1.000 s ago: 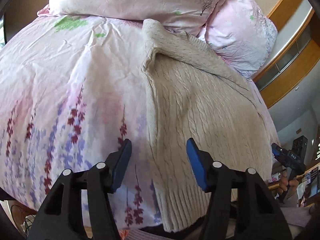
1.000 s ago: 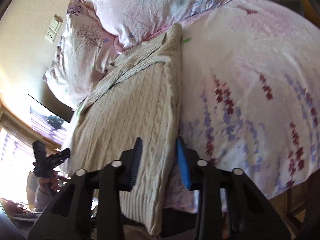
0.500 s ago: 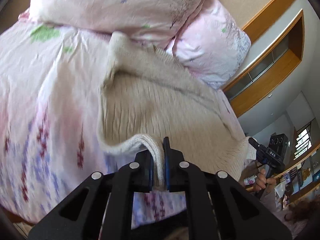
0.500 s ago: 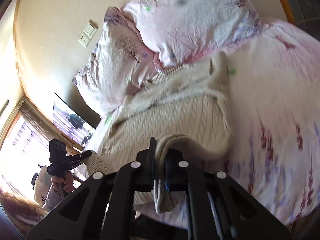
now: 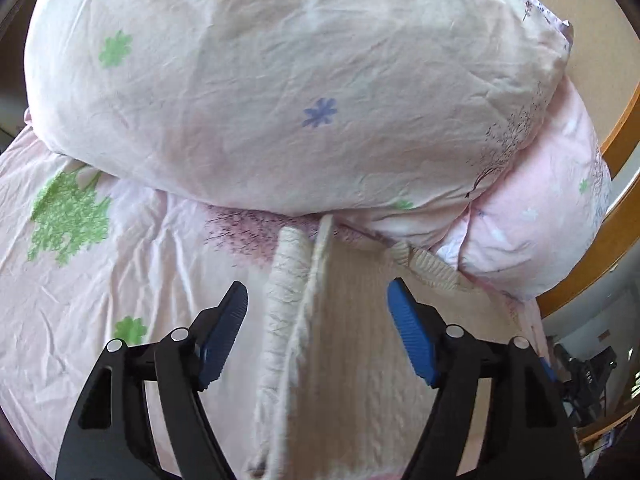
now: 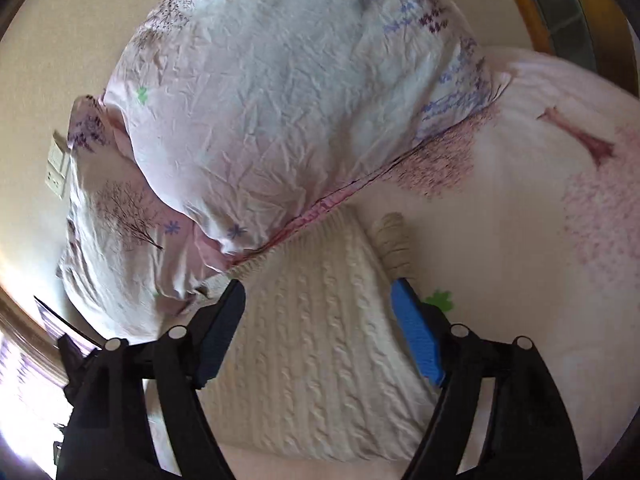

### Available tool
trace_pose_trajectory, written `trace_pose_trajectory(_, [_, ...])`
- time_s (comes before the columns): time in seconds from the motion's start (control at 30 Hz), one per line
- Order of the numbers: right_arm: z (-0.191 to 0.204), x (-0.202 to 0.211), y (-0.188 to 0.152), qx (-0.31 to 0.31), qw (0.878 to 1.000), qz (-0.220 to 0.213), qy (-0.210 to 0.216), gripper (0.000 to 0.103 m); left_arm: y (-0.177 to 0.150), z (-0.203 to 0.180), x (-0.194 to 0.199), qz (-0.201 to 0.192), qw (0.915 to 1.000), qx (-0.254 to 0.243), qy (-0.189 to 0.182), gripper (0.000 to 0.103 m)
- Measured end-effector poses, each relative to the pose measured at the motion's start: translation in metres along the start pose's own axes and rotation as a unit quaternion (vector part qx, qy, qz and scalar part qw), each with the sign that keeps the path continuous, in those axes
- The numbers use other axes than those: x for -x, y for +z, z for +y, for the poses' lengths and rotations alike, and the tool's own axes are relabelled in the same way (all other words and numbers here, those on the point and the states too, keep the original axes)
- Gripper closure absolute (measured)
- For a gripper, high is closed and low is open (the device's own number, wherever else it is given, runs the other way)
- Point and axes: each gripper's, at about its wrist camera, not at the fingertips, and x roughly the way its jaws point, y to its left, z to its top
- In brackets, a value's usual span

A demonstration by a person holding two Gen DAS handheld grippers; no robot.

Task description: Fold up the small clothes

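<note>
A cream cable-knit sweater (image 5: 360, 344) lies on the pink floral bedspread (image 5: 100, 280), folded over on itself, its far edge against the pillows. A rolled sleeve cuff (image 5: 290, 264) sticks out at its far left corner. My left gripper (image 5: 318, 332) is open above the sweater's left folded edge, holding nothing. In the right wrist view the sweater (image 6: 320, 340) lies flat below my right gripper (image 6: 318, 328), which is open and empty; the cuff (image 6: 394, 240) shows beyond its right finger.
Two pink floral pillows (image 5: 280, 92) are stacked just beyond the sweater, also in the right wrist view (image 6: 280, 100). A wooden frame (image 5: 616, 240) runs at the right. A wall socket (image 6: 56, 168) sits on the beige wall.
Both grippers were shut on the sweater's ribbed hem, carried it up toward the pillows, and have let go. Both now stand open over the folded sweater.
</note>
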Motion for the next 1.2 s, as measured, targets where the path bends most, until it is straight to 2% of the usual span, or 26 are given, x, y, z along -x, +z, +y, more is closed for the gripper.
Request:
trace_pose_trajectory(0.17, [-0.015,0.004,-0.002,-0.012,1.000,0.022,0.006,0.023,-0.024,0.029,-0.030,0.086,0.9945,0.041,-0.045,0.036])
trace_pose_trajectory(0.2, [-0.014,0.003,-0.003,-0.009,1.000,0.027,0.005,0.023,-0.028,0.030,-0.035,0.090,0.9936,0.046,-0.052,0.037])
trace_pose_trajectory(0.23, [-0.013,0.002,-0.005,-0.005,0.999,0.032,0.004,0.023,-0.028,0.029,-0.035,0.076,0.9942,0.046,-0.061,0.041])
trace_pose_trajectory(0.27, [-0.009,0.002,-0.009,-0.001,0.999,0.036,0.004,0.023,-0.030,0.029,-0.042,0.089,0.9904,0.058,-0.088,0.060])
trace_pose_trajectory(0.3, [-0.007,0.002,-0.012,0.003,0.999,0.040,0.005,0.023,-0.033,0.030,-0.050,0.104,0.9854,0.083,-0.105,0.067])
trace_pose_trajectory(0.33, [-0.006,0.004,-0.013,0.008,0.999,0.044,0.005,0.023,-0.037,0.030,-0.056,0.108,0.9821,0.104,-0.114,0.081])
trace_pose_trajectory(0.37, [-0.005,0.005,-0.015,0.012,0.999,0.047,0.006,0.023,-0.039,0.027,-0.060,0.117,0.9786,0.116,-0.124,0.084])
trace_pose_trajectory(0.4, [-0.005,0.008,-0.015,0.015,0.999,0.048,0.007,0.023,-0.039,0.021,-0.059,0.114,0.9779,0.122,-0.126,0.085])
trace_pose_trajectory(0.43, [-0.005,0.012,-0.014,0.018,0.999,0.048,0.007,0.023,-0.038,0.012,-0.055,0.111,0.9746,0.126,-0.148,0.086])
trace_pose_trajectory(0.5, [-0.009,0.022,-0.010,0.023,0.999,0.044,0.004,0.023,-0.031,-0.015,-0.040,0.095,0.9654,0.130,-0.205,0.087])
trace_pose_trajectory(0.57, [-0.013,0.035,-0.004,0.025,0.999,0.025,-0.006,0.023,-0.022,-0.060,-0.028,0.082,0.9548,0.109,-0.264,0.088])
trace_pose_trajectory(0.63, [-0.014,0.048,0.004,0.027,0.999,-0.001,-0.020,0.023,-0.020,-0.116,-0.033,0.088,0.9350,0.090,-0.332,0.088])
trace_pose_trajectory(0.7, [-0.017,0.057,0.010,0.019,0.999,-0.024,-0.030,0.023,-0.028,-0.179,-0.059,0.115,0.9072,0.084,-0.396,0.087])
trace_pose_trajectory(0.73, [-0.018,0.058,0.014,0.013,0.999,-0.031,-0.033,0.023,-0.036,-0.205,-0.077,0.142,0.8872,0.097,-0.428,0.084])
trace_pose_trajectory(0.77, [-0.022,0.058,0.018,0.004,0.999,-0.033,-0.033,0.021,-0.045,-0.228,-0.101,0.185,0.8590,0.124,-0.461,0.074])
trace_pose_trajectory(0.8, [-0.027,0.056,0.022,-0.010,0.999,-0.027,-0.029,0.019,-0.056,-0.247,-0.122,0.231,0.8340,0.153,-0.477,0.071])
trace_pose_trajectory(0.83, [-0.033,0.053,0.027,-0.024,0.999,-0.015,-0.023,0.016,-0.064,-0.257,-0.133,0.264,0.8174,0.170,-0.483,0.071])
trace_pose_trajectory(0.87, [-0.040,0.049,0.033,-0.036,0.999,0.003,-0.017,0.014,-0.067,-0.263,-0.135,0.274,0.8162,0.164,-0.481,0.071])
trace_pose_trajectory(0.9, [-0.046,0.046,0.037,-0.045,0.999,0.021,-0.010,0.013,-0.065,-0.263,-0.127,0.258,0.8310,0.139,-0.473,0.069])
trace_pose_trajectory(0.93, [-0.050,0.042,0.041,-0.050,0.998,0.033,-0.004,0.011,-0.060,-0.256,-0.113,0.230,0.8532,0.107,-0.456,0.056])
trace_pose_trajectory(0.97, [-0.054,0.038,0.044,-0.054,0.998,0.046,0.001,0.007,-0.054,-0.245,-0.100,0.199,0.8758,0.085,-0.431,0.036])
trace_pose_trajectory(1.0, [-0.057,0.030,0.046,-0.057,0.996,0.064,0.008,0.005,-0.049,-0.230,-0.087,0.166,0.8992,0.070,-0.399,0.029])
trace_pose_trajectory(1.07, [-0.061,0.010,0.050,-0.067,0.992,0.107,0.023,0.005,-0.041,-0.206,-0.072,0.119,0.9410,0.030,-0.315,0.025])
trace_pose_trajectory(1.1, [-0.061,-0.004,0.052,-0.071,0.988,0.132,0.030,0.005,-0.041,-0.198,-0.068,0.115,0.9544,0.012,-0.275,0.023])
trace_pose_trajectory(1.13, [-0.060,-0.017,0.053,-0.072,0.985,0.152,0.035,0.005,-0.044,-0.192,-0.068,0.117,0.9639,-0.001,-0.239,0.021])
trace_pose_trajectory(1.2, [-0.056,-0.039,0.053,-0.071,0.980,0.183,0.037,0.005,-0.054,-0.186,-0.074,0.137,0.9731,-0.023,-0.184,0.015])
